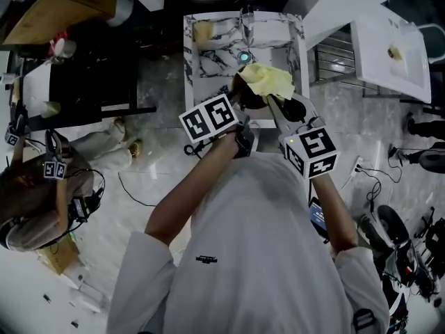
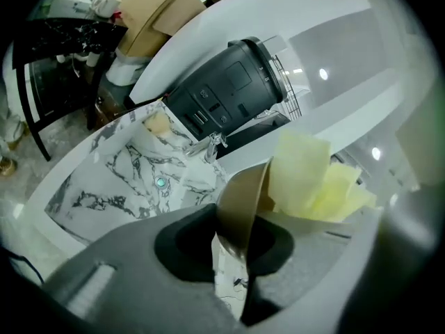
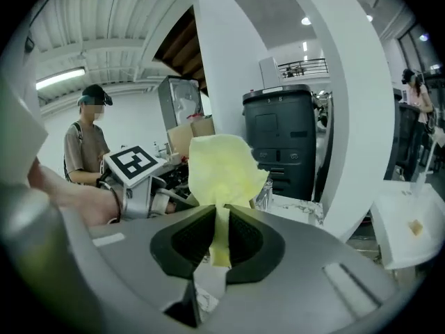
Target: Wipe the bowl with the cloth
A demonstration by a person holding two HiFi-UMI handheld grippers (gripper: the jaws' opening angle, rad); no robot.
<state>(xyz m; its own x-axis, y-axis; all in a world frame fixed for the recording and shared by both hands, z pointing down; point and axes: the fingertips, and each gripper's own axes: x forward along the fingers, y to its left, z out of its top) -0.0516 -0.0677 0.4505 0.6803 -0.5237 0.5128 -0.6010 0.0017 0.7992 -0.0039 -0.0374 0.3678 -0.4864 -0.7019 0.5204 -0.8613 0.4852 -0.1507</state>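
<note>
Two grippers are hanging over a white marble-veined sink in the head view, where the left gripper and right gripper are meeting at a dark bowl. A yellow cloth is lying bunched across the bowl's far side, above the basin.

From the left gripper view, that tool's jaws are pinching the thin rim of the bowl, which is standing on edge between them. The cloth is showing just to the right of the rim, inside the bowl. Beyond, the sink's drain and faucet are showing, with a black bin behind.

From the right gripper view, its jaws are squeezing a fold of the cloth, whose loose end is fanning upward above them. The left gripper's marker cube is sitting to the left, and a person in a cap is standing in the background.
</note>
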